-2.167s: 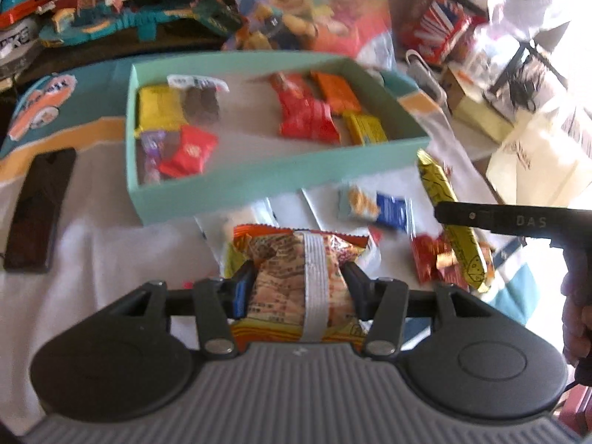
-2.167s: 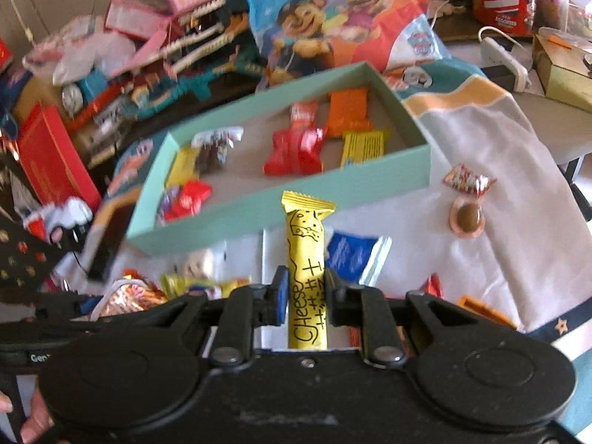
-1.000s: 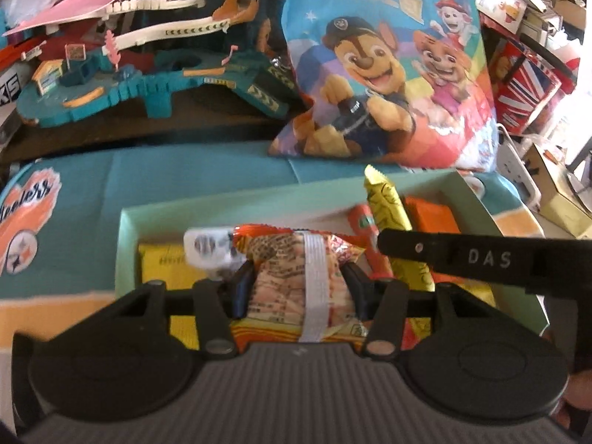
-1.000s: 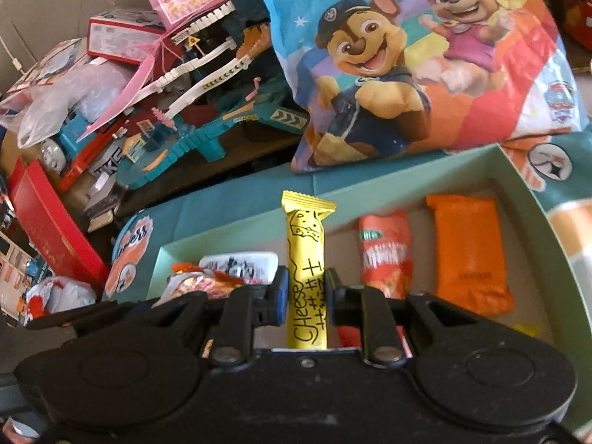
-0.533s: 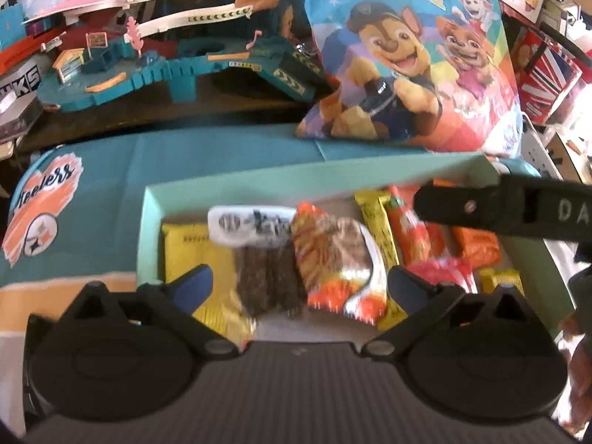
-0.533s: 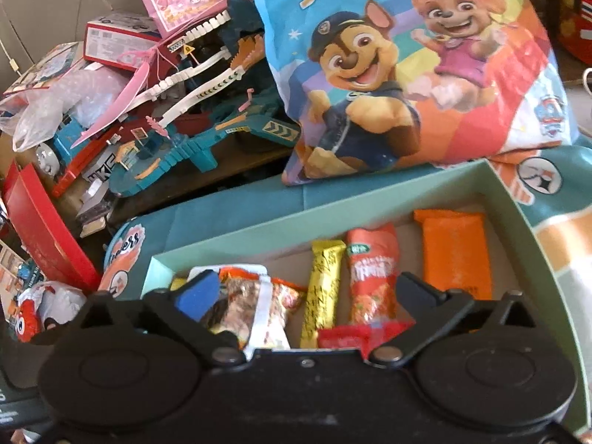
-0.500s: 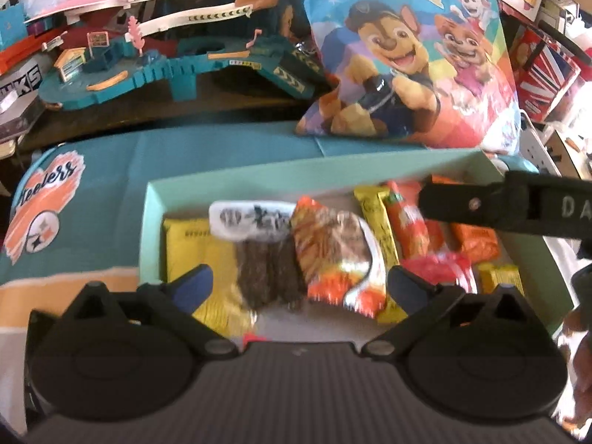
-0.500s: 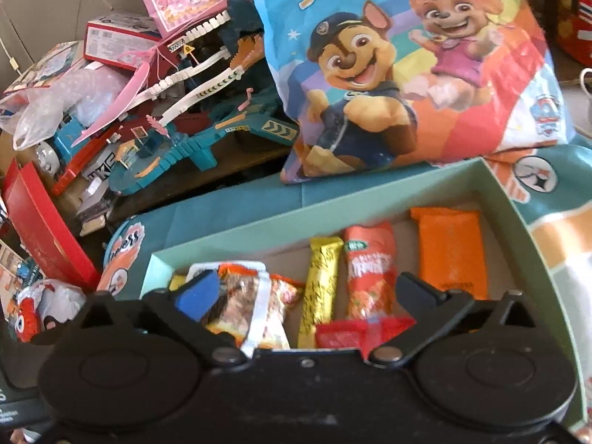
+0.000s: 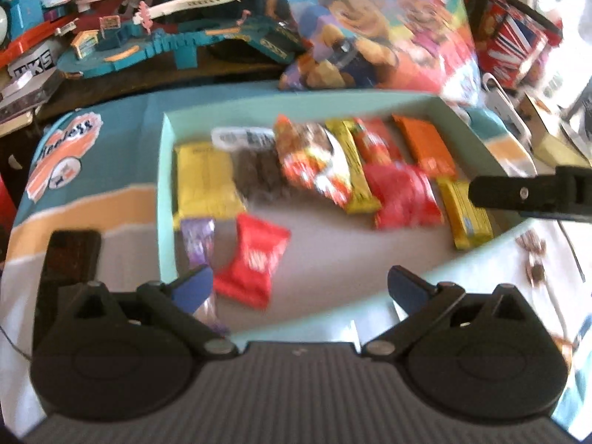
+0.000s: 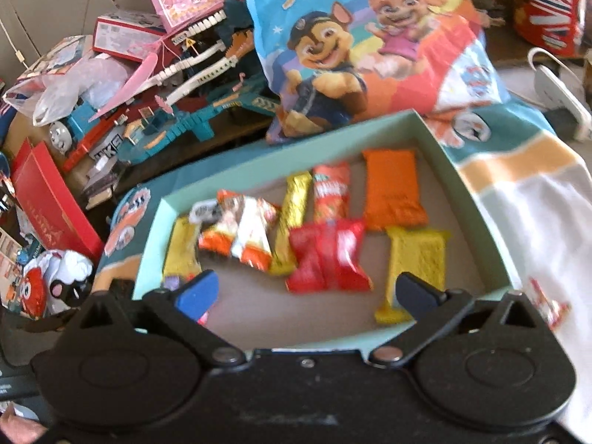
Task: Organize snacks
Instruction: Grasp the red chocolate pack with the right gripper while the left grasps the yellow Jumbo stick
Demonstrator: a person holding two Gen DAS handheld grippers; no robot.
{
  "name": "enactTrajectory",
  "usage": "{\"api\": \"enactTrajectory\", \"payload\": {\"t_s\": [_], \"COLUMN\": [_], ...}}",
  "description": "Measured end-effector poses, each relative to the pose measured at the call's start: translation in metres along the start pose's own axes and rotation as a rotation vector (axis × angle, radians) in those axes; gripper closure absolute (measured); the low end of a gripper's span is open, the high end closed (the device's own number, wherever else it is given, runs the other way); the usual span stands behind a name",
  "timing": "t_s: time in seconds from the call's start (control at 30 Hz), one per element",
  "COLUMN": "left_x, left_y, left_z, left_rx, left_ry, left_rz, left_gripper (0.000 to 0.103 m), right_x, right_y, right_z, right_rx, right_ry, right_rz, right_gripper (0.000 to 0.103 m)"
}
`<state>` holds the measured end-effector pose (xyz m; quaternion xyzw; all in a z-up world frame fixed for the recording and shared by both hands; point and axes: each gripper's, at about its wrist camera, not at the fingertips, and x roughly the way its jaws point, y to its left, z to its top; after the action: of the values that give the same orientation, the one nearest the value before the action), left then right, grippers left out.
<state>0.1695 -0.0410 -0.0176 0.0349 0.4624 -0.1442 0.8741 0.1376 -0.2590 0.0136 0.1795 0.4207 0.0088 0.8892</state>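
A mint-green box holds several snacks. The orange-and-white snack bag and the yellow cheese bar lie in its middle row. Beside them are red packets, an orange packet and yellow packets. My left gripper is open and empty above the box's near edge. My right gripper is open and empty over the box's near side; its finger shows at the right of the left wrist view.
A black phone lies left of the box on the cloth. Small candies lie right of the box. A cartoon-dog gift bag and a toy track set stand behind the box.
Both grippers have pulled back from the box, open and empty. The snack bag and the yellow bar stay lying in the box where they were let go.
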Motion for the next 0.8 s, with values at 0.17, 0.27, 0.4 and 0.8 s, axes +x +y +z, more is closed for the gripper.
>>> {"api": "enactTrajectory", "payload": {"t_s": [0.17,0.27,0.4,0.8], "left_x": [-0.008,-0.007,-0.001,-0.008], "left_y": [-0.018,-0.031,-0.048,-0.057], "left_z": [-0.035,-0.051,-0.068,-0.104], "left_rx": [0.11,0.18,0.255,0.209], "left_ry": [0.033,0.056,0.086,0.164], "left_rz": [-0.02,-0.032,-0.038,-0.139], "left_gripper": [0.0,0.0,0.0,0.043], "right_x": [-0.023,-0.036,-0.05,-0.086], "right_y": [-0.022,-0.039,-0.057,-0.068], "right_z": [-0.033,-0.053,-0.077,-0.139], "right_rx": [0.025,0.063,0.123,0.149], "right_ry": [0.024,0.037,0.052,0.048], "right_rz": [-0.035,-0.064,-0.094,-0.158], "right_gripper": [0.0,0.0,0.0,0.0]}}
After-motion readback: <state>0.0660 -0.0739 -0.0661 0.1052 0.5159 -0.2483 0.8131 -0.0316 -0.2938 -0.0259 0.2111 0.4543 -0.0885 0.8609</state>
